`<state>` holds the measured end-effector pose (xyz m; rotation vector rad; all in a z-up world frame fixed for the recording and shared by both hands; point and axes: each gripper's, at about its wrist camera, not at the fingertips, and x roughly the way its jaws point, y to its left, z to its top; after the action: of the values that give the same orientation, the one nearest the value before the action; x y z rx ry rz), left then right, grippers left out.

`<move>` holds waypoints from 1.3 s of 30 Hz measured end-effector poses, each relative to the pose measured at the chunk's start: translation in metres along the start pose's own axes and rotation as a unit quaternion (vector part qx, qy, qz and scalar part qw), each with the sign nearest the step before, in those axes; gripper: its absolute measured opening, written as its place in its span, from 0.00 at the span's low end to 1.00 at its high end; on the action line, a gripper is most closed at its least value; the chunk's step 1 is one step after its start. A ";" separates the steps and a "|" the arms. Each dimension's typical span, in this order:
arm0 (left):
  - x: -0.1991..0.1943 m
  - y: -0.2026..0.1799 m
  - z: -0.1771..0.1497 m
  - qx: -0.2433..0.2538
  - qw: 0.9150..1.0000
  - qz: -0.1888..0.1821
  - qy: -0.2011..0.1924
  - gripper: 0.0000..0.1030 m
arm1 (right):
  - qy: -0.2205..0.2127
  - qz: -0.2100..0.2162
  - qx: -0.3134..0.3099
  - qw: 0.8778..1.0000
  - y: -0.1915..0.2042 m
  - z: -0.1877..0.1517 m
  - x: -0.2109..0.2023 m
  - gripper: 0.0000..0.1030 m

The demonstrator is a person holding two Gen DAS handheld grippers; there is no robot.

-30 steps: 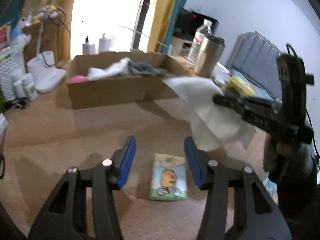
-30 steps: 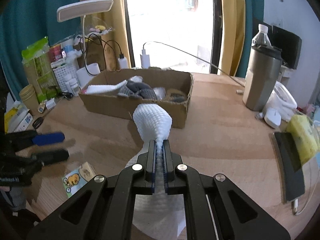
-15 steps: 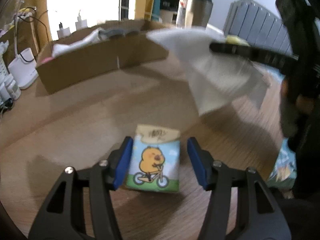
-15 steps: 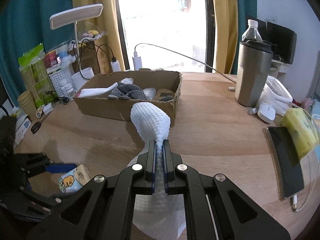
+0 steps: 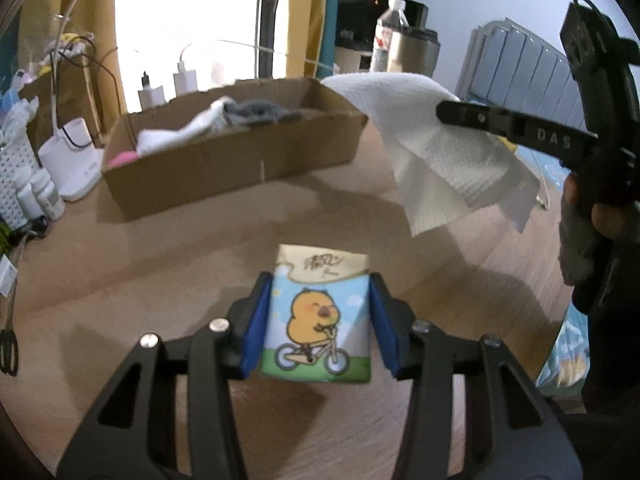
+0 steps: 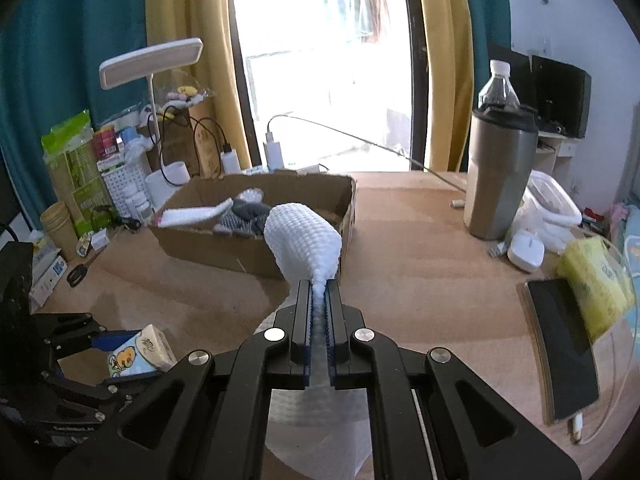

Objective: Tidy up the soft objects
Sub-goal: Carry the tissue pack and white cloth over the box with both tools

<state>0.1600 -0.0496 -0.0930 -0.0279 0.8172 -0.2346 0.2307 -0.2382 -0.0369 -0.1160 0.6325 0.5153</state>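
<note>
My left gripper point(image 5: 320, 312) is shut on a small tissue pack point(image 5: 318, 316) printed with a yellow chick on a bicycle, low over the wooden table. It also shows in the right wrist view point(image 6: 138, 352). My right gripper point(image 6: 318, 312) is shut on a white paper towel point(image 6: 304, 240) and holds it in the air near the right end of the cardboard box point(image 6: 256, 256). The towel point(image 5: 444, 148) hangs to the right of the box point(image 5: 224, 168) in the left wrist view. The box holds white and grey cloths.
A steel tumbler point(image 6: 500, 176) and a water bottle point(image 6: 498, 84) stand at the back right. A phone point(image 6: 560, 344), a yellow pack point(image 6: 596, 280) and a white mouse point(image 6: 526, 250) lie at the right. A desk lamp point(image 6: 152, 60), bottles and chargers crowd the back left. Scissors point(image 6: 78, 274) lie at the left.
My left gripper moved forward around the tissue pack and closed on it. My right gripper carried the paper towel closer to the box.
</note>
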 end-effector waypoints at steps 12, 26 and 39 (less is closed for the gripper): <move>-0.024 0.038 0.043 -0.020 0.998 0.038 -0.053 0.46 | -0.023 0.008 -0.015 1.000 0.001 0.029 0.008 0.06; -0.024 0.087 0.079 -0.051 0.992 0.059 -0.099 0.46 | -0.028 0.017 -0.031 0.999 0.008 0.060 0.040 0.06; -0.013 0.122 0.101 -0.074 0.986 0.079 -0.126 0.47 | -0.035 0.027 -0.046 0.998 0.014 0.082 0.072 0.06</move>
<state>0.2483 0.0658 -0.0288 -0.1290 0.5796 -0.0182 0.3173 -0.1742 -0.0129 -0.1674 0.5449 0.5989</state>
